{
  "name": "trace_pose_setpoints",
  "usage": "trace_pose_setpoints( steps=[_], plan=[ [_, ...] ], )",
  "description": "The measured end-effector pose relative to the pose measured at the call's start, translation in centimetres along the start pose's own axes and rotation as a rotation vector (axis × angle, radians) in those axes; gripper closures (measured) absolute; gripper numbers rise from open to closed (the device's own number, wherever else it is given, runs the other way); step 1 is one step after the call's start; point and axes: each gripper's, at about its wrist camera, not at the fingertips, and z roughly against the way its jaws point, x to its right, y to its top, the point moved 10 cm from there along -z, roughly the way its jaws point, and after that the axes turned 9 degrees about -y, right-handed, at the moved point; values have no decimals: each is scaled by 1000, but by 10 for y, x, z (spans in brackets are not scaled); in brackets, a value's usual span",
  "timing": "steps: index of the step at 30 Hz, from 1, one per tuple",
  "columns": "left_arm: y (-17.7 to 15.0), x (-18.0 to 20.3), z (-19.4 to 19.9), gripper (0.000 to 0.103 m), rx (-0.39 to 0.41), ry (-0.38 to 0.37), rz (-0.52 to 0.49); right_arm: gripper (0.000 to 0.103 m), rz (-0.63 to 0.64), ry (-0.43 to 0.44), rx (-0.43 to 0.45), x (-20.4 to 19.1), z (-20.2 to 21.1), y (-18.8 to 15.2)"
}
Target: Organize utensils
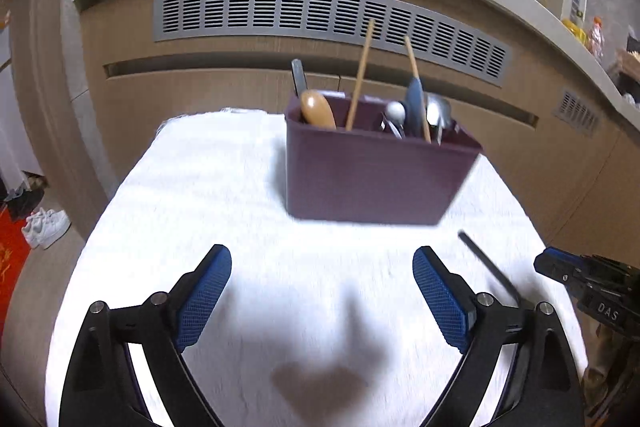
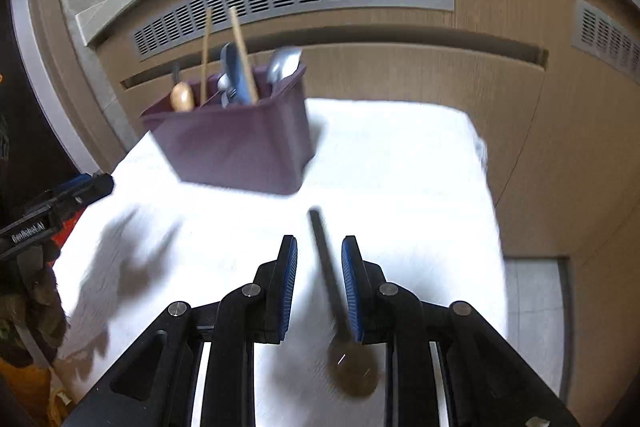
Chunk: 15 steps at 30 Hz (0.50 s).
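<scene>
A purple utensil bin [image 1: 372, 175] stands on the white cloth and holds chopsticks [image 1: 360, 79], a wooden spoon [image 1: 318, 109], a blue-handled utensil and metal spoons. The bin also shows in the right wrist view [image 2: 240, 143]. A dark spoon [image 2: 332, 283] lies on the cloth, handle toward the bin; its handle shows in the left wrist view [image 1: 488, 267]. My right gripper [image 2: 319, 247] is open, its blue pads [image 2: 289, 275] on either side of the spoon's handle, not touching it. My left gripper [image 1: 322, 267] is wide open and empty above bare cloth, in front of the bin.
The white cloth [image 1: 200, 187] covers a small table with edges close on the left and right. Behind it is a wooden cabinet front with grey vent grilles [image 1: 320, 15] under a counter. Shoes [image 1: 44, 225] lie on the floor at left.
</scene>
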Motion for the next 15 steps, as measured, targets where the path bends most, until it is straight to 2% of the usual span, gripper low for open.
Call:
trace_pose_setpoints(
  steps=[3,7,8,9,10,12,13,15],
  plan=[
    [-18,11,15,7,12,35,-44,78,6,-2,30,-19,12,-14],
    [-32,23,33,1,45,64,-89,47,18,-64,129,-35,39,-25],
    [-33,25,39,0,61,70,-92,45,24,-91,160,-39,46,-26],
    [-35,27,46,0,83,77,-96,38,31,-116,190,-42,54,-28],
    [-34,29,50,0,95,79,-99,33,33,-128,204,-44,58,-28],
    [-35,34,65,0,140,92,-110,17,15,-147,223,-44,68,-33],
    [-34,35,70,0,157,104,-115,12,3,-146,224,-45,71,-34],
    [-33,37,81,0,190,151,-131,10,-30,-156,234,-42,78,-39]
  ],
)
